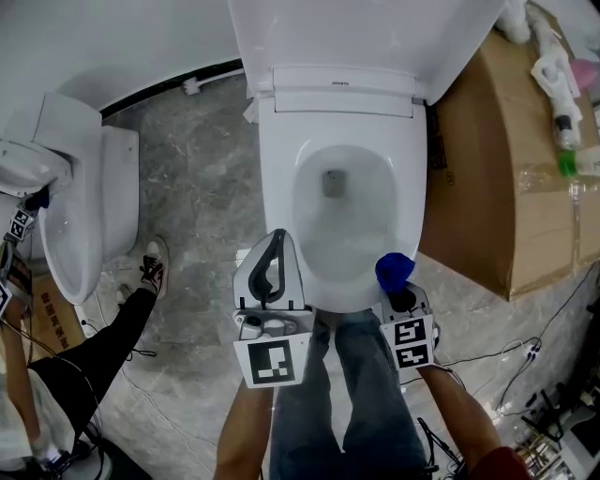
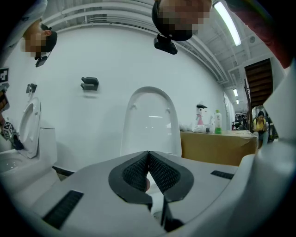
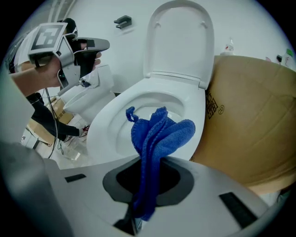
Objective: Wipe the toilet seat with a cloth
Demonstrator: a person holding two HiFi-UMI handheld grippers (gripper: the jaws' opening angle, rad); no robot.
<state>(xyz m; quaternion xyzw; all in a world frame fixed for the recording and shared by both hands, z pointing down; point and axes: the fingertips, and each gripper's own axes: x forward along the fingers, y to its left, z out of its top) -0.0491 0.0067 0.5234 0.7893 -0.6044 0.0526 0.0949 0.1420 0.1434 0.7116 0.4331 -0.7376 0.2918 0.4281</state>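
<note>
A white toilet stands in front of me with its lid (image 1: 356, 28) raised and its seat (image 1: 279, 192) down around the bowl. My right gripper (image 1: 396, 281) is shut on a blue cloth (image 1: 394, 270) that bunches over the seat's front right rim; in the right gripper view the blue cloth (image 3: 155, 139) hangs from the jaws above the seat (image 3: 108, 122). My left gripper (image 1: 268, 272) is shut and empty at the seat's front left edge. The left gripper view looks level at the raised lid (image 2: 150, 120), with the jaws closed tip to tip (image 2: 148, 155).
A large cardboard box (image 1: 511, 178) with bottles (image 1: 562, 112) on top stands right of the toilet. A second white toilet (image 1: 80, 202) stands at the left, where another person's leg and shoe (image 1: 150, 267) show. Cables (image 1: 525, 361) lie on the grey floor at lower right.
</note>
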